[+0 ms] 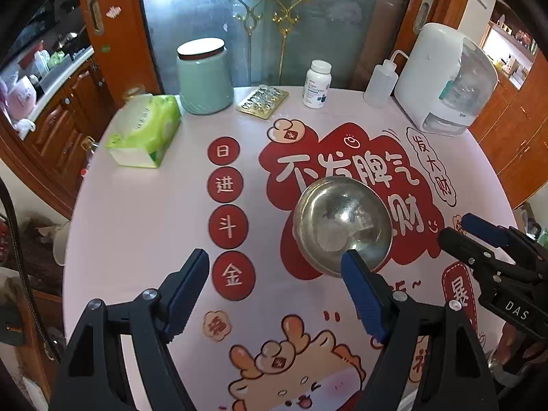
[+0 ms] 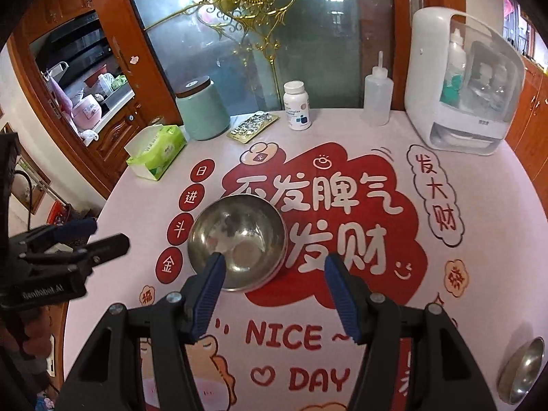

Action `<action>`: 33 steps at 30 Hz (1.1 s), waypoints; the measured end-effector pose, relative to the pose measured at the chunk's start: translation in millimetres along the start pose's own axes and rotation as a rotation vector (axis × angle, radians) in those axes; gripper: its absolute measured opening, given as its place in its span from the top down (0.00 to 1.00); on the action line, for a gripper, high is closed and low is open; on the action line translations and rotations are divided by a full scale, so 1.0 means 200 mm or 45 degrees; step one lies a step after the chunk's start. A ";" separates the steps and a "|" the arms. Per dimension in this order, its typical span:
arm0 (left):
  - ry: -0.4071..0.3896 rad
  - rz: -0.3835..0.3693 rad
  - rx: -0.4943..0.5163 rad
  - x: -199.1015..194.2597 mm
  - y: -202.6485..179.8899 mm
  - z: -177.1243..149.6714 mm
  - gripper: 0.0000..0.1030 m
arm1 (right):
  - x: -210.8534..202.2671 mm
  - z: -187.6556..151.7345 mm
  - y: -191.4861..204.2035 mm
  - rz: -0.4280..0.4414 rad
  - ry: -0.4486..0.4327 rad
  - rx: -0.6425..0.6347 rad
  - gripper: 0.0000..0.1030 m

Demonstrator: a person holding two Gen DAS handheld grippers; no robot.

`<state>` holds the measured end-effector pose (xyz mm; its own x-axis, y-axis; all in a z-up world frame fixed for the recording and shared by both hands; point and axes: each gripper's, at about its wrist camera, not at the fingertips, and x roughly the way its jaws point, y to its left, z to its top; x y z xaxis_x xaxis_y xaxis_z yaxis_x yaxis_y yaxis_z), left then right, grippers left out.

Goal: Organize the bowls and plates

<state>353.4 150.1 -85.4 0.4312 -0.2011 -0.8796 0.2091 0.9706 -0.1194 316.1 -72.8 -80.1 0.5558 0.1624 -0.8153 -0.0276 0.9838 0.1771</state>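
Observation:
A steel bowl (image 1: 342, 224) stands upright on the printed tablecloth (image 1: 144, 226) in the middle of the table; it also shows in the right wrist view (image 2: 238, 241). My left gripper (image 1: 275, 267) is open and empty, with its right finger in front of the bowl's near rim. My right gripper (image 2: 274, 270) is open and empty, with its left finger over the bowl's near rim. A second steel bowl (image 2: 524, 370) sits at the table's near right edge. The right gripper shows in the left wrist view (image 1: 459, 227), the left gripper in the right wrist view (image 2: 108, 234).
Along the back of the table stand a green tissue pack (image 1: 144, 130), a green jar (image 1: 203, 75), a blister pack (image 1: 262, 101), a white pill bottle (image 1: 316, 84), a squeeze bottle (image 1: 380, 84) and a white appliance (image 1: 445, 78). Wooden cabinets (image 1: 513, 130) flank the table.

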 end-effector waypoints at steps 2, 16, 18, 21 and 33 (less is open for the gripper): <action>0.007 -0.021 -0.015 0.06 0.00 0.00 0.24 | 0.05 0.01 -0.01 0.007 0.017 0.009 0.41; 0.046 -0.107 -0.090 0.43 0.02 -0.01 0.24 | 0.38 -0.07 -0.06 0.104 0.134 0.097 0.41; 0.055 -0.110 -0.087 0.46 0.01 -0.01 0.24 | 0.42 -0.08 -0.06 0.115 0.142 0.107 0.41; 0.067 -0.107 -0.071 0.51 -0.02 -0.02 0.24 | 0.45 -0.09 -0.07 0.135 0.150 0.135 0.41; 0.135 -0.121 -0.039 0.62 -0.06 -0.05 0.41 | 0.51 -0.12 -0.08 0.166 0.152 0.162 0.61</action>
<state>395.2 114.7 -196.8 0.3149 -0.2788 -0.9072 0.2171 0.9517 -0.2171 353.8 -70.7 -178.5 0.4520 0.3031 -0.8389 0.0162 0.9376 0.3474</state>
